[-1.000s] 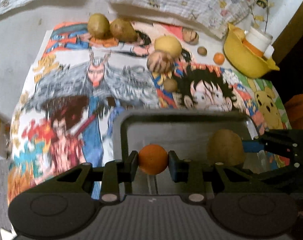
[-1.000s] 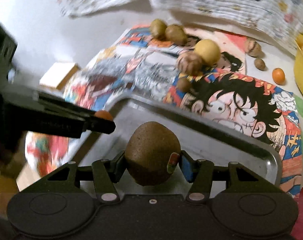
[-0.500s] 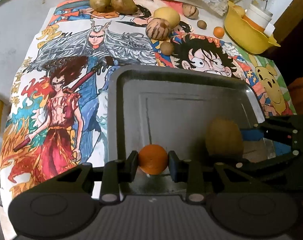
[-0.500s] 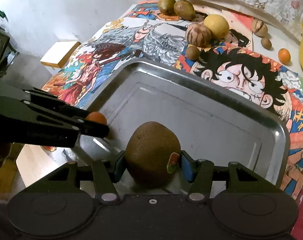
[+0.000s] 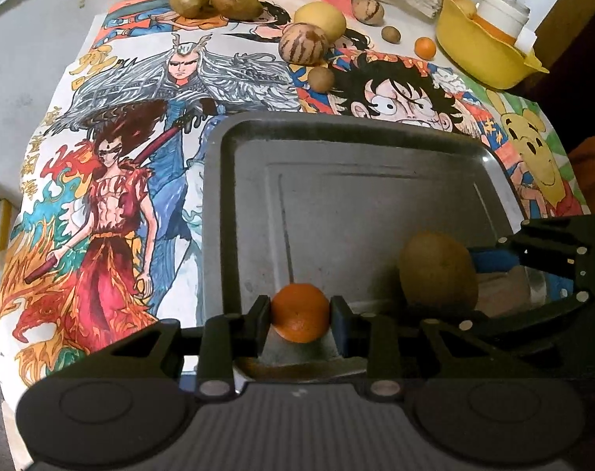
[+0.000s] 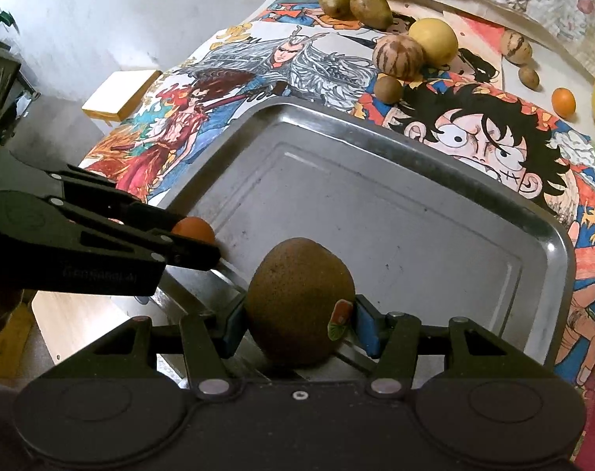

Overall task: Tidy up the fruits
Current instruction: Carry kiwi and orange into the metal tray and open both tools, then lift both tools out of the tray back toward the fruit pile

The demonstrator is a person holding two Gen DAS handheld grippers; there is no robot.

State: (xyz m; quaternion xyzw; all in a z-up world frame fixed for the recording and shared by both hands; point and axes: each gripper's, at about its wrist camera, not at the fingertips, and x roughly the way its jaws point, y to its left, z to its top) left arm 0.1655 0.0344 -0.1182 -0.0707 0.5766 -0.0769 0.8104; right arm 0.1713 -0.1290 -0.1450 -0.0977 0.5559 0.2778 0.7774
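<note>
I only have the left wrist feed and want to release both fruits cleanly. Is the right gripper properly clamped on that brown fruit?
Observer: Yes. The right gripper has a blue pad pressed against each side of the brown fruit.
Operator: Any label on it that I can't see?
Observer: A small red and green sticker sits on its skin, right next to the right-hand pad.

dim, warm light; fisheye-warped edges
</note>
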